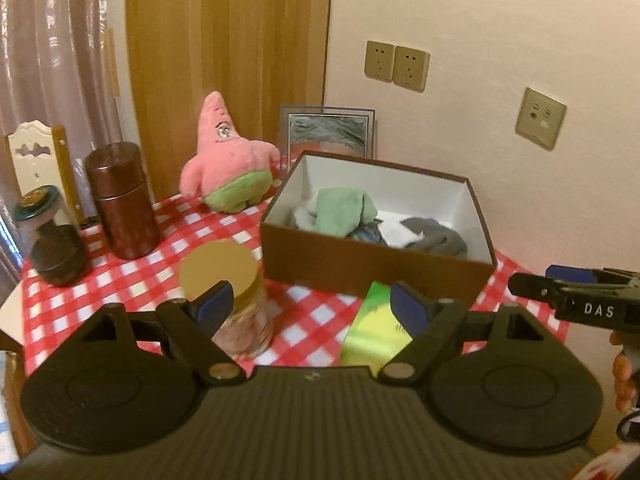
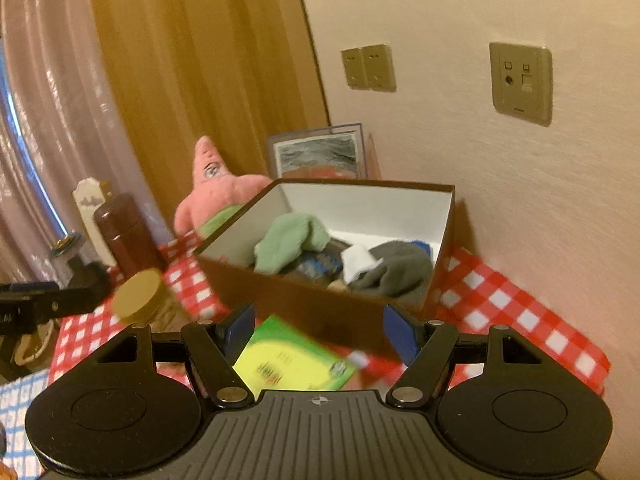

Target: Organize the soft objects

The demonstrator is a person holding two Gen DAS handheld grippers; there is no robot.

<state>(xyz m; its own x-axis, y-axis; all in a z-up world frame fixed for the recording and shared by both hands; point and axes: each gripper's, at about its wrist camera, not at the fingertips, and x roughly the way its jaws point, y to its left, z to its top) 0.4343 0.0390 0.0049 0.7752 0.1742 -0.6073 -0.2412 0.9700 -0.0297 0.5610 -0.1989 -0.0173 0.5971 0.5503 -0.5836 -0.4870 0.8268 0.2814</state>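
Tablecloth (image 1: pixel 132 268) showing red-and-white check. Box (image 1: pixel 360 268) showing brown outside, white inside. In it, cloth (image 1: pixel 344 210) showing pale green, another cloth (image 1: pixel 440 240) showing grey. Plush star (image 1: pixel 224 160) showing pink with green shorts. Canister (image 1: pixel 120 200) showing dark reddish brown. Booklet (image 2: pixel 288 356) showing yellow and green.

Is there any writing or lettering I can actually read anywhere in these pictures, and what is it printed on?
"DAS": white letters on the black body of the right gripper, seen at the right edge of the left wrist view.
Green and yellow booklet: it carries dark print and a small logo, too blurred to read.
Framed picture by the wall: no legible text.
Wall sockets: only plug holes, no words readable.
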